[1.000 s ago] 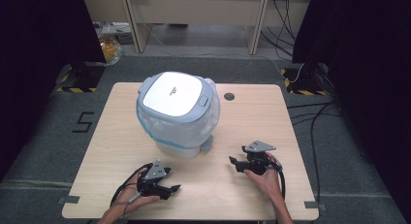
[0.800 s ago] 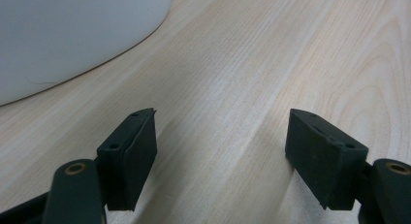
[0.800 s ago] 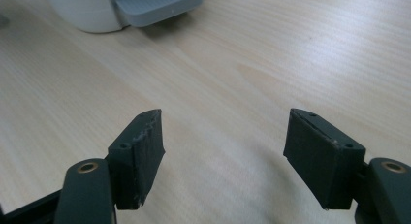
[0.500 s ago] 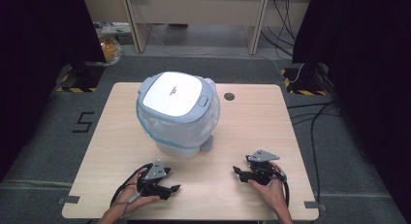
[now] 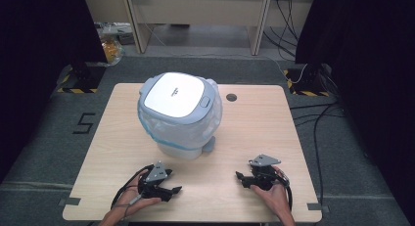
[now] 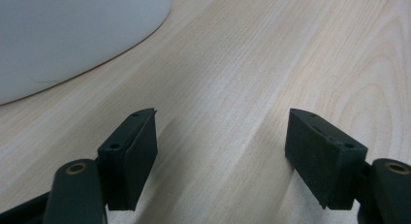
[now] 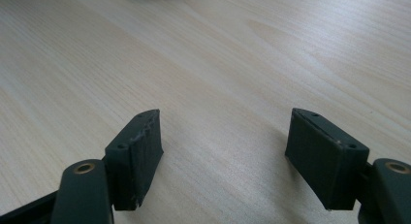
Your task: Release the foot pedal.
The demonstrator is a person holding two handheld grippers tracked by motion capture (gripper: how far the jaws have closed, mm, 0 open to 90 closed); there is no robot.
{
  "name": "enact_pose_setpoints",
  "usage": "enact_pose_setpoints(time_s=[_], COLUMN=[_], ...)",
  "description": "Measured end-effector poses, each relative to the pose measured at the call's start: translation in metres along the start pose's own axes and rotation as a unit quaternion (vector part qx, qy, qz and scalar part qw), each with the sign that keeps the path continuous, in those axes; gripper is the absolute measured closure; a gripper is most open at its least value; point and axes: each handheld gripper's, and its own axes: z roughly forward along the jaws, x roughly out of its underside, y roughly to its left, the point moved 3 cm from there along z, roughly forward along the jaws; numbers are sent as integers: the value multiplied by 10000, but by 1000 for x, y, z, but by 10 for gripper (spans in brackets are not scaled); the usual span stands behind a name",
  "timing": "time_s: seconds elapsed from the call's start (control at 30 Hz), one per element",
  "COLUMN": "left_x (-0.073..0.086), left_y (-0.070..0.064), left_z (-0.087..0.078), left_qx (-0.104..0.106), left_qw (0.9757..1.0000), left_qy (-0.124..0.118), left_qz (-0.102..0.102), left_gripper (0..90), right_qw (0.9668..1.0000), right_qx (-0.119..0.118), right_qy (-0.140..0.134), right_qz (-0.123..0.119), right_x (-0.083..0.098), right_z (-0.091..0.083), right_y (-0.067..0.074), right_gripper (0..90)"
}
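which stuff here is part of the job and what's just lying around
Part of the job, probably:
- lidded white bin with its plastic liner
- left tool, open, nothing held
- right tool, open, nothing held

Just lying about:
- yellow bag on the floor
- floor cables

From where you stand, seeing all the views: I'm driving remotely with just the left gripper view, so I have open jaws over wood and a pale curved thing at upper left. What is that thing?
Observer: It's the base of a white lidded bin lined with a clear bag, standing upright mid-table.
Operator: Is its lid shut?
Observer: It looks shut; the lid lies flat on top.
Operator: Where's the other gripper?
Observer: The right gripper sits low over the table near its front edge, right of the bin, jaws open and holding nothing.
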Motion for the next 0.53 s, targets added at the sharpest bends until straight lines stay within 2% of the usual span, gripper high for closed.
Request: enact_pose_setpoints(time_s=[0.53], left_x=[0], left_y=[0], left_z=[0], left_qx=[-3], left_qw=[10000], left_qy=[7], left_qz=[9], left_gripper=[265], right_qw=[10000], right_qx=[25], right_qy=[33], right_qz=[-12], right_x=[0], right_z=[1], right_y=[1], right_gripper=[235])
